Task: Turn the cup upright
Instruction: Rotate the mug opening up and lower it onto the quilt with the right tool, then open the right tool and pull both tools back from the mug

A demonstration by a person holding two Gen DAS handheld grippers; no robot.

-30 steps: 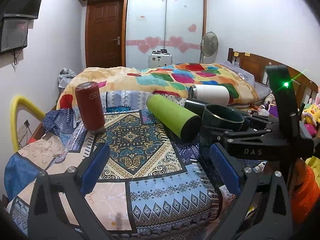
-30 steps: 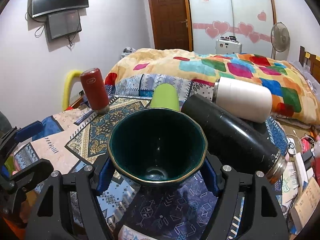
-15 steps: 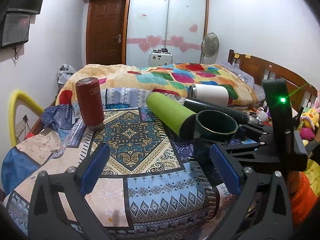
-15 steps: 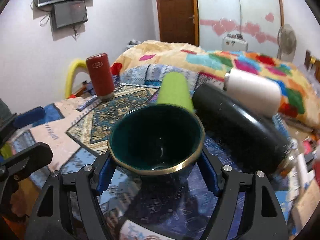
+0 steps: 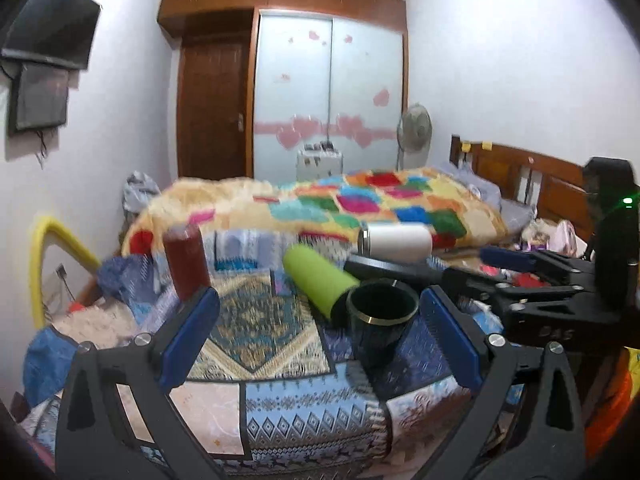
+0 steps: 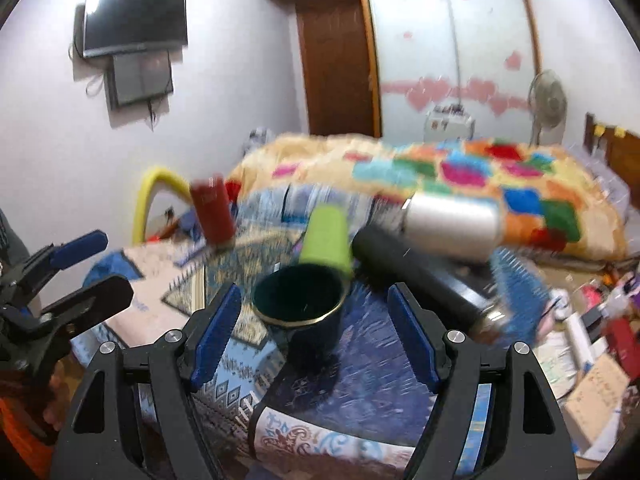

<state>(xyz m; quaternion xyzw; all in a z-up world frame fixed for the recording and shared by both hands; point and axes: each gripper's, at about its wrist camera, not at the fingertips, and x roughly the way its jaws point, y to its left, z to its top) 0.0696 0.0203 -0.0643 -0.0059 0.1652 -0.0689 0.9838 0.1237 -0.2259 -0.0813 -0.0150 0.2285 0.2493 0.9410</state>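
A dark green cup (image 5: 380, 320) with a gold rim stands upright on the patterned blanket (image 5: 256, 328); it also shows in the right wrist view (image 6: 304, 312). My right gripper (image 6: 314, 334) is open, its blue pads apart on either side of the cup and a little behind it, not touching. It shows at the right of the left wrist view (image 5: 516, 268). My left gripper (image 5: 316, 334) is open and empty, to the left of the cup; it shows at the left edge of the right wrist view (image 6: 92, 264).
A lime green bottle (image 5: 320, 276), a black bottle (image 6: 416, 276) and a white bottle (image 5: 396, 240) lie on their sides just behind the cup. A red bottle (image 5: 186, 260) stands upright at the back left. A colourful quilt (image 5: 360, 204) lies behind.
My right gripper has opened, let go of the cup and pulled back. The cup now stands by itself on the blanket. Both cameras have drawn back.
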